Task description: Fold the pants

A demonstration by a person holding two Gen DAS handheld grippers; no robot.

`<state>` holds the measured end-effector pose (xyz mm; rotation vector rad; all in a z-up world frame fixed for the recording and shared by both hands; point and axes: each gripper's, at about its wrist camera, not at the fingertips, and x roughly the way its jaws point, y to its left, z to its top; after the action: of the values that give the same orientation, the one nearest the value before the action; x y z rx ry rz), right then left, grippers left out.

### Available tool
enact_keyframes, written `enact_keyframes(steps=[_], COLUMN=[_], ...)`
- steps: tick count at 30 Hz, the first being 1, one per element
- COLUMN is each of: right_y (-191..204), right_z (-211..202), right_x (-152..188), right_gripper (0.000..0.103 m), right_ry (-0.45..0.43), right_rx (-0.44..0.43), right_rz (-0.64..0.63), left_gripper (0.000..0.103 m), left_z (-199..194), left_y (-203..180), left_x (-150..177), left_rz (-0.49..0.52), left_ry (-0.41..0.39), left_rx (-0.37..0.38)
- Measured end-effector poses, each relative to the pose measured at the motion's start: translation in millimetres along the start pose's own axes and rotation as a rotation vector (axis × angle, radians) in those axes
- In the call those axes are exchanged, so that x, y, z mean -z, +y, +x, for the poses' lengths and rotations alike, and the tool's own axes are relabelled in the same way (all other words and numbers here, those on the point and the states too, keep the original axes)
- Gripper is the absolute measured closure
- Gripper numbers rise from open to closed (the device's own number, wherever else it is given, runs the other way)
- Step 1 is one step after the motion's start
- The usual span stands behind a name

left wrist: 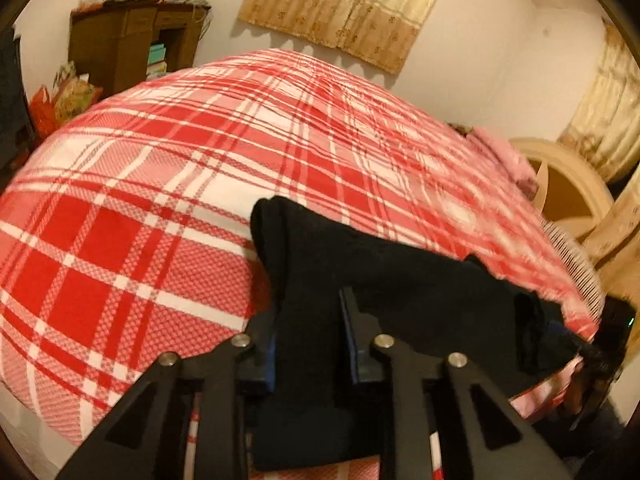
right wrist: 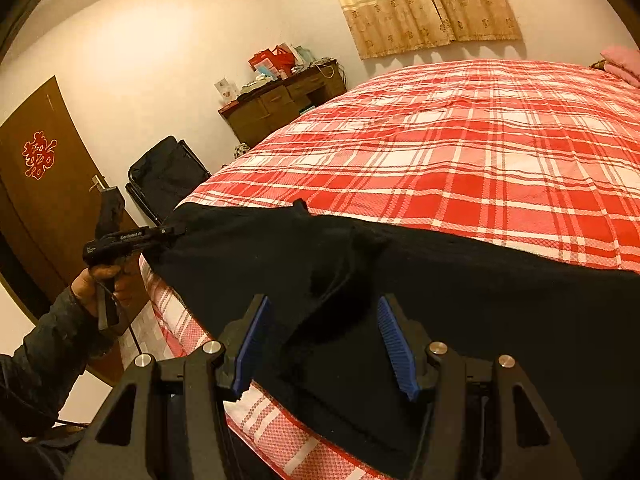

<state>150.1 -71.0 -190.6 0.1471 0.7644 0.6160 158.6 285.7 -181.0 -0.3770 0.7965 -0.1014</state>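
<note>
Black pants (right wrist: 460,280) lie along the near edge of a bed with a red and white plaid cover (right wrist: 460,152). My left gripper (left wrist: 308,320) is shut on a bunched end of the pants (left wrist: 360,260), with cloth between its blue pads. In the right wrist view the left gripper (right wrist: 172,234) holds the pants' left corner at the bed's corner. My right gripper (right wrist: 320,336) is open, its blue pads (right wrist: 394,344) on either side of a raised fold of the pants.
A brown wooden desk (right wrist: 280,108) with boxes stands by the far wall. A black folding chair (right wrist: 168,176) and a brown door (right wrist: 44,184) are at the left. Curtains (right wrist: 428,4) hang behind the bed. Pink pillows (right wrist: 620,62) lie at the far right.
</note>
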Motion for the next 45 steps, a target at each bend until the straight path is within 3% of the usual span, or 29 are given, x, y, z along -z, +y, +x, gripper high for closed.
enact_keyframes(steps=[5,11,17,34,36,37,39,41,45], right_y=[-1,-8,-14,-39,-42,-45,-49,-55,-64], right_z=[-4,-15,-31,-80,-85,-87,-91,-94,-96], right_x=[-1,-1,-3,-2,-1,0,1,1,5], right_gripper=[0.045,0.045,0.045,0.045,0.045,0.045,0.045,0.045,0.045], right_ry=[-0.01,-0.023,-0.042,-0.123,-0.127,-0.132,-0.137,-0.142,-0.136], right_rx=[0.008,0.025,0.05,0.099,0.107,0.112,0.116,0.122,0.098], right_rz=[-0.001,0.026,0.042,0.111,0.119,0.126,0.14,0.159,0.209], left_gripper=[0.08,0.08,0.08,0.086,0.09,0.101,0.101,0.101,0.101], left_z=[-17,-46,-60,-42,-41,-43,-45,-43,-31], left_y=[-12,-40,-78,-193,-205,-212,-226,-241,-251], left_x=[-5,-18,-29,-30,-32,-33,-33,-33,-28], left_rz=[-0.017,-0.028,0.006,0.14,0.148,0.156,0.175,0.205,0.246], left_ry=[-0.058,-0.143,-0.173,-0.112,-0.106,-0.105,-0.106,-0.092,-0.051], left_rx=[0.037,0.207,0.315,0.538,0.57,0.591,0.623,0.637,0.595])
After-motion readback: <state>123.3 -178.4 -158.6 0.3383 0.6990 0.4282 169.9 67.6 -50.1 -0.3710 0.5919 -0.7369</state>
